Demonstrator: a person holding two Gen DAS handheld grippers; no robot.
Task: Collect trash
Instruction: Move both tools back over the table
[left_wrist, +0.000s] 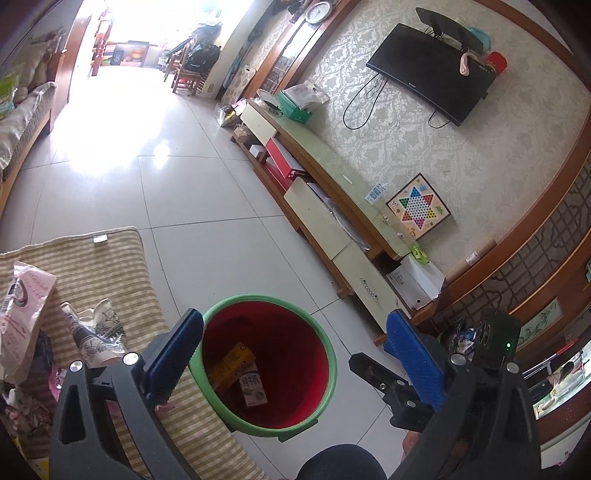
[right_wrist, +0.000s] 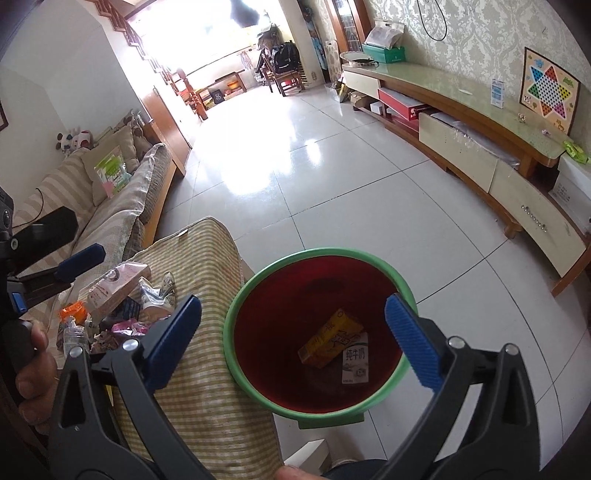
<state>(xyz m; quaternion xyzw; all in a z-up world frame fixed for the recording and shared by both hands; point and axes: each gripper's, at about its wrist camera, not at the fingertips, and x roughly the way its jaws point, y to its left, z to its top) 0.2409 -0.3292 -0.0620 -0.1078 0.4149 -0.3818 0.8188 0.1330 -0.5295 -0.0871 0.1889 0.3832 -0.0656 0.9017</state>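
Note:
A green-rimmed bin (left_wrist: 325, 343) with a red inside stands on the floor beside a striped cloth-covered seat (left_wrist: 110, 266). A yellow carton (right_wrist: 328, 341) and a white milk carton (right_wrist: 355, 363) lie in the bin (right_wrist: 255, 280). My left gripper (left_wrist: 295, 325) hangs open over the bin with nothing between its blue pads. My right gripper (right_wrist: 293, 306) is also open and empty above the bin. A pink-and-white packet (left_wrist: 26, 306) and a crumpled printed wrapper (left_wrist: 99, 325) lie on the seat. The same pile of wrappers (right_wrist: 122, 295) lies left of my right gripper.
A long low TV cabinet (left_wrist: 332, 173) runs along the right wall under a dark TV (left_wrist: 436, 74). A sofa (right_wrist: 110, 206) lines the left side. Tiled floor (right_wrist: 332, 184) stretches ahead. A hand (right_wrist: 33, 365) holds the left gripper's handle.

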